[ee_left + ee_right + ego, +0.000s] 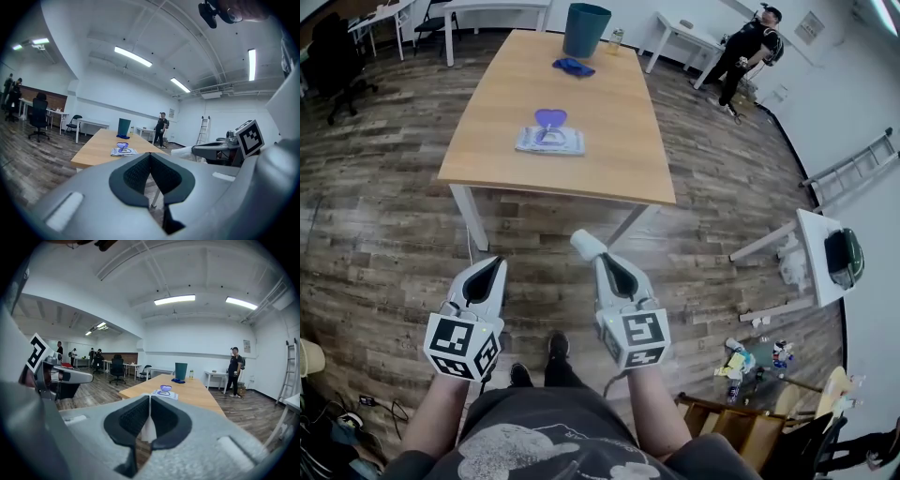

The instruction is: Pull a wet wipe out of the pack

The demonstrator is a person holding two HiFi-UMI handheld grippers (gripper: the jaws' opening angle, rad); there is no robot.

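Observation:
The wet wipe pack (549, 139) lies flat near the middle of the wooden table (609, 159), its purple lid flipped up; it also shows far ahead in both gripper views (123, 151) (164, 393). Both grippers hang over the floor, well short of the table's near edge. My left gripper (497, 263) is shut, with nothing between its jaws (150, 157). My right gripper (602, 258) is shut on a white wet wipe (584, 244), whose crumpled end sticks out past the jaw tips; a white strip of the wipe (149, 427) shows between the pads.
A teal bin (586, 30) and a blue cloth (573, 67) sit at the table's far end. A person (745, 52) stands beyond the table on the right. A ladder (853, 164) leans at the right wall, with clutter on the floor at lower right.

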